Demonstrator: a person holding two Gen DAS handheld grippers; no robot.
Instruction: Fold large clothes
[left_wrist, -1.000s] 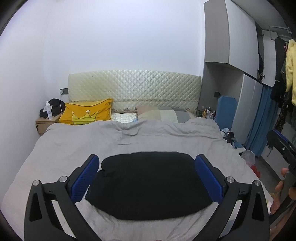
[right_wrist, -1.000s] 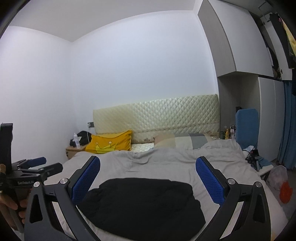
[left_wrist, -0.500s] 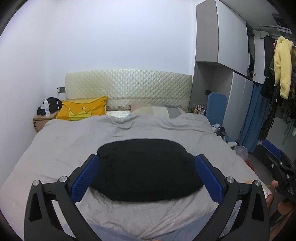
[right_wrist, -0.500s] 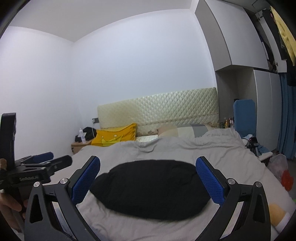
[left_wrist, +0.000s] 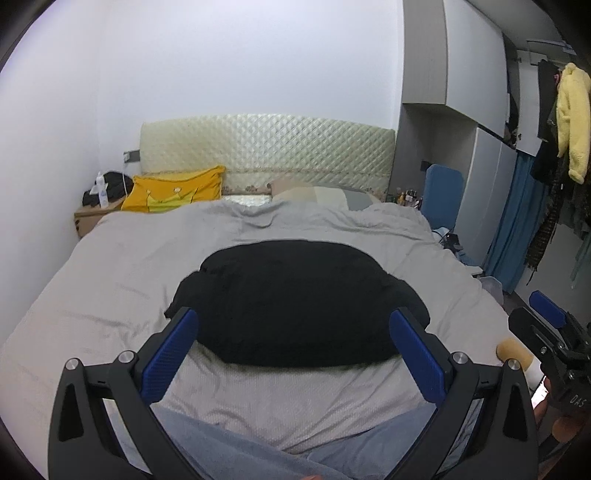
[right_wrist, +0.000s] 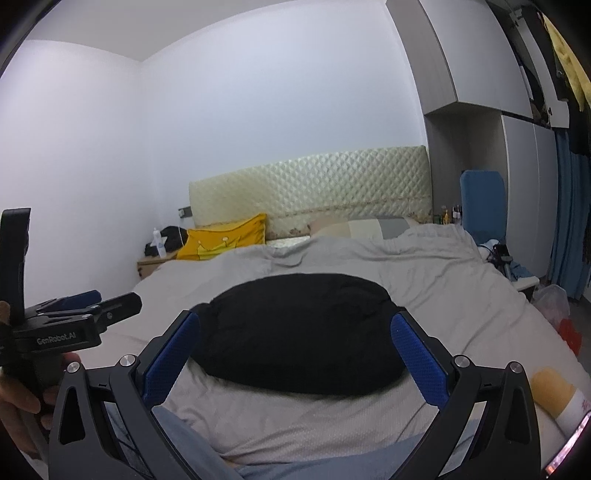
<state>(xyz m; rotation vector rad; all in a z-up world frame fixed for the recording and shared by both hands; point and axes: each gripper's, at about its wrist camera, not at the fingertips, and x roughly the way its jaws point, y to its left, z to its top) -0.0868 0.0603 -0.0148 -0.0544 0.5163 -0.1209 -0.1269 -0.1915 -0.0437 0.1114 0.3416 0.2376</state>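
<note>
A black garment (left_wrist: 295, 302) (right_wrist: 299, 332) lies folded in a flat oval bundle in the middle of the grey bed cover (left_wrist: 110, 280) (right_wrist: 443, 288). My left gripper (left_wrist: 293, 332) hovers open above the near edge of the bed, short of the garment, its blue pads (left_wrist: 171, 350) wide apart and empty. My right gripper (right_wrist: 295, 338) is likewise open and empty, held back from the garment. In the left wrist view the right gripper (left_wrist: 546, 325) shows at the right edge. The left gripper (right_wrist: 79, 306), held by a hand, appears at the left of the right wrist view.
A yellow crown pillow (left_wrist: 173, 188) and a grey pillow (left_wrist: 332, 194) lie by the quilted headboard (left_wrist: 266, 147). A nightstand (left_wrist: 90, 218) with a bottle stands left. A blue chair (left_wrist: 441, 195), wardrobe (left_wrist: 491, 177) and hanging clothes (left_wrist: 570, 114) fill the right side. A bluish cloth (left_wrist: 258, 454) lies nearest.
Both grippers have drawn back from the bed and risen a little; the folded black garment stays in place and now sits farther out. A bluish cloth has come into view at the bottom.
</note>
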